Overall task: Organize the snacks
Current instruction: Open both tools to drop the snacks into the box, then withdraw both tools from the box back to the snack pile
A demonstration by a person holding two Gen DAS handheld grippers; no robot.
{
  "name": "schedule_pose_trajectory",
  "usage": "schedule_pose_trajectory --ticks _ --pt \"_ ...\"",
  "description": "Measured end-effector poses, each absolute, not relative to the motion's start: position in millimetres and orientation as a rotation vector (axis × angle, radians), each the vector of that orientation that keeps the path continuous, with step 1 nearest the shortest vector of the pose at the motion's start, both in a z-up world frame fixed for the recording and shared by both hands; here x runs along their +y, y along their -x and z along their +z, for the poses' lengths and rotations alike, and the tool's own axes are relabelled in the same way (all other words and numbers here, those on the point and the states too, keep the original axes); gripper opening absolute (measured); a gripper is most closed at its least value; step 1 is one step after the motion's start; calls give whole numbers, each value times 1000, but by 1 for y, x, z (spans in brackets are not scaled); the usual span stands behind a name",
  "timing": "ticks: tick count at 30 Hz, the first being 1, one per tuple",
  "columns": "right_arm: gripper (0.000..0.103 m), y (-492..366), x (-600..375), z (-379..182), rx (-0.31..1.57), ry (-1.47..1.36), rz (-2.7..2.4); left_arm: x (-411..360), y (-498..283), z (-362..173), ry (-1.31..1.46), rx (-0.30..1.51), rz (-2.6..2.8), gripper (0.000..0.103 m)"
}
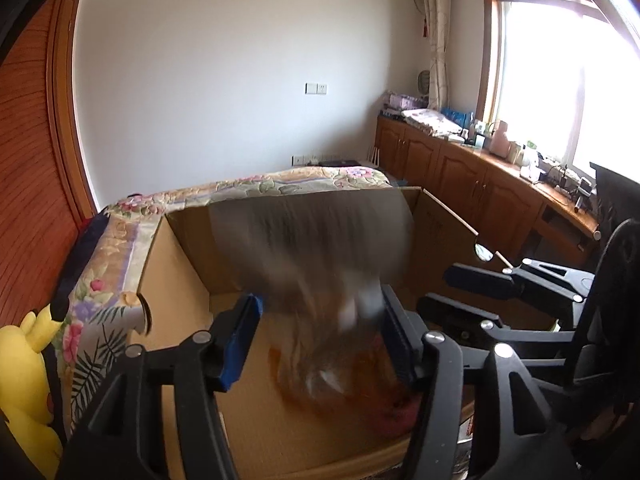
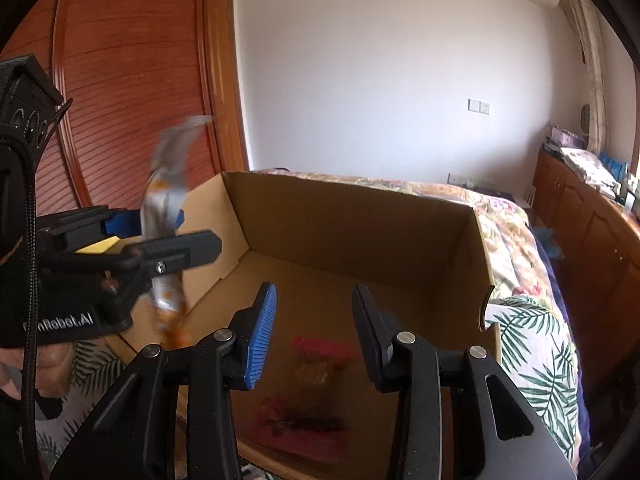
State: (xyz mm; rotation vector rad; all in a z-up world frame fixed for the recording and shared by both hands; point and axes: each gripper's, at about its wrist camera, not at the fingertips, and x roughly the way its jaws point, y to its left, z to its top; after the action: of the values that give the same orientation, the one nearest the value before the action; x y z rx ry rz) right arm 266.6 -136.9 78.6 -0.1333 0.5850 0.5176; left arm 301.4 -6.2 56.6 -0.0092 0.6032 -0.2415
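Dangling blurred snack packet [image 2: 166, 216] between left gripper [image 1: 320, 340] jaws.

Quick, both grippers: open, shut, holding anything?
Left gripper: jaws spread, blurred snack packet between them; grip unclear.
Right gripper: open, holding nothing.

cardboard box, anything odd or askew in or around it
One oddity: a snack packet is motion-blurred between the left claw fingers, which look open, over the cardboard box near its left wall, so it may be dropping. Red packets lie flat inside.
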Motion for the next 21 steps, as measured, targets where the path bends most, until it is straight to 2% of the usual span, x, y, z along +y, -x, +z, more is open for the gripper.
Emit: schedule_pose_trajectory --ticks 6,9,21 --pt "39 -257 -144 81 578 125 514 -7 -293 59 0 596 -215 65" --pt "40 -255 -149 82 579 122 515 -3 -285 72 -3 552 -206 74" --pt "40 -205 -164 91 565 102 522 5 -240 87 -4 521 -197 74"
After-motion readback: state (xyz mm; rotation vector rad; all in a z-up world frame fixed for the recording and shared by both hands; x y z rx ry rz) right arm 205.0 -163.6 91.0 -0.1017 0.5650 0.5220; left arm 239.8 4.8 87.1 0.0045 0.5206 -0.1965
